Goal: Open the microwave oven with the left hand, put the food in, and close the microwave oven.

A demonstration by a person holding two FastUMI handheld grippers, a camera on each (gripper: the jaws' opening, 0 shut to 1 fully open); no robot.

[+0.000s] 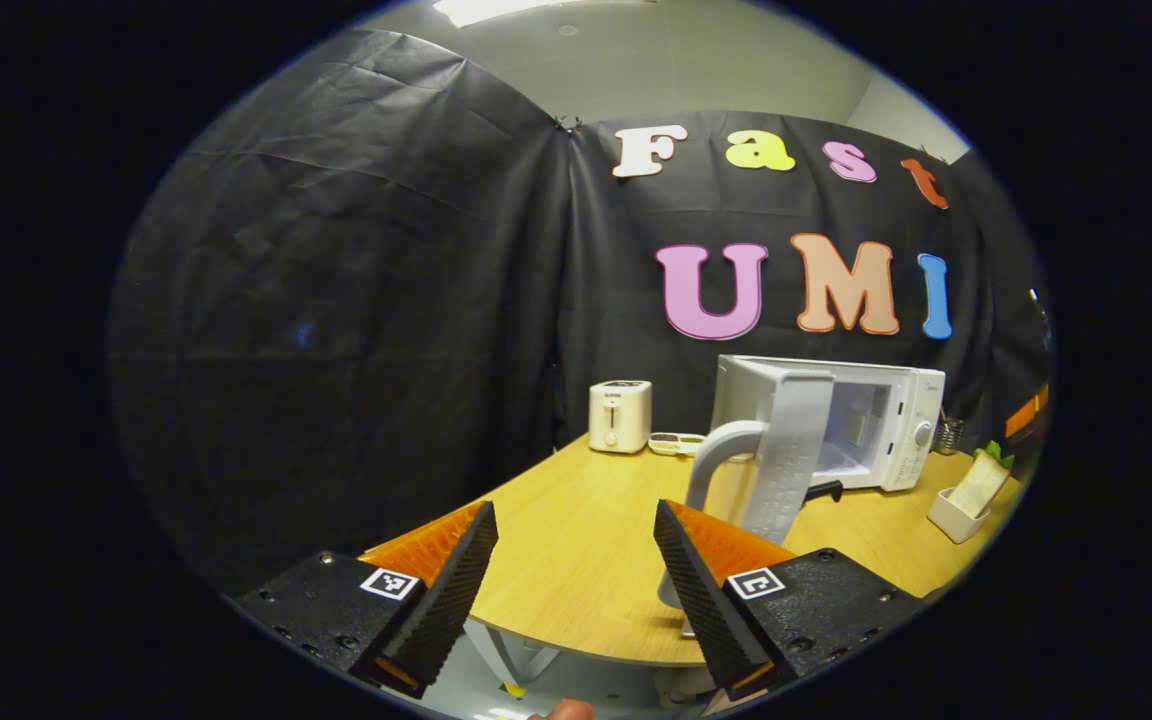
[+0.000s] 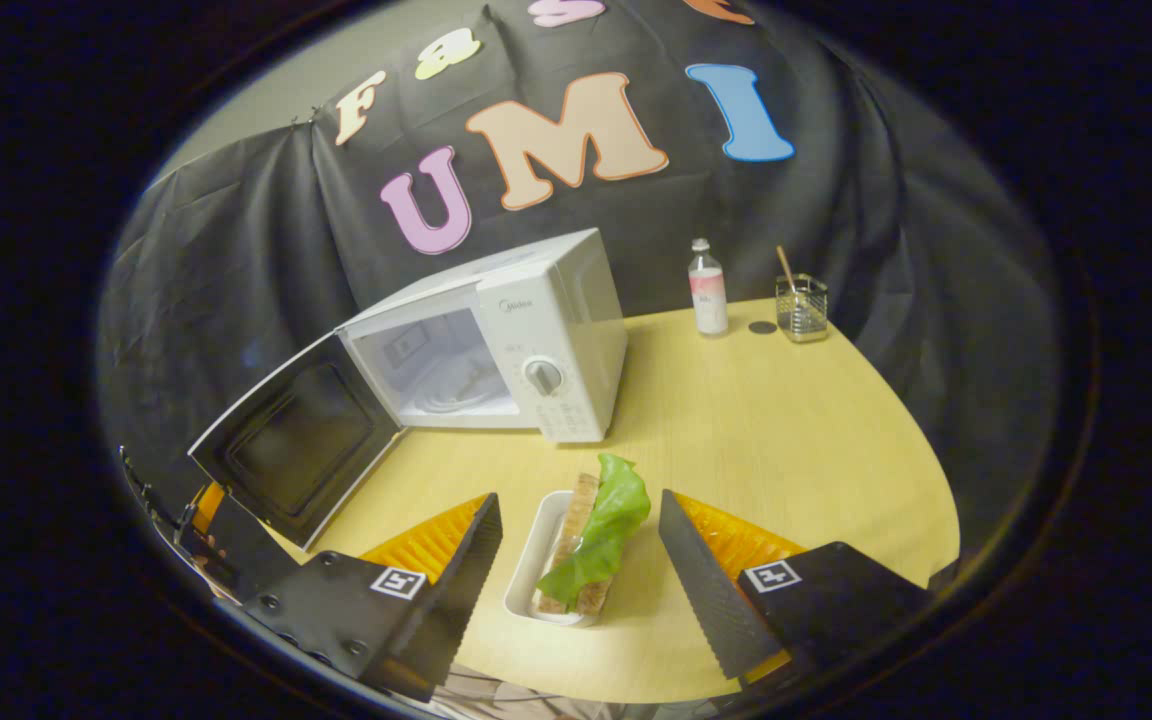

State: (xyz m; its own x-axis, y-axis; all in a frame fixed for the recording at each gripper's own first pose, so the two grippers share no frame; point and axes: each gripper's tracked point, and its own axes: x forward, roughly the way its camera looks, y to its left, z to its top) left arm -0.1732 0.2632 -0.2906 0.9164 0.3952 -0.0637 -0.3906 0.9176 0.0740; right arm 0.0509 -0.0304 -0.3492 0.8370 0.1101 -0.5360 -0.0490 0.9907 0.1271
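The white microwave (image 2: 536, 340) stands on the wooden table (image 2: 786, 440) with its door (image 2: 296, 450) swung wide open to the left; its cavity (image 2: 446, 375) holds only the glass turntable. In the left gripper view the microwave (image 1: 886, 420) sits far right, and its open door (image 1: 786, 455) with a curved handle (image 1: 711, 460) juts toward me. My left gripper (image 1: 576, 590) is open, just left of that door edge, holding nothing. A sandwich with a lettuce leaf (image 2: 596, 535) lies in a small white tray (image 2: 536, 570). My right gripper (image 2: 576, 590) is open, one finger on each side of the tray.
A white toaster (image 1: 620, 415) and a flat dish (image 1: 676, 443) stand at the table's far side. A small bottle (image 2: 707, 290), a dark coaster (image 2: 762, 327) and a glass holder with a stick (image 2: 802, 305) stand behind the microwave's right side. The other gripper (image 2: 206, 530) shows beside the open door.
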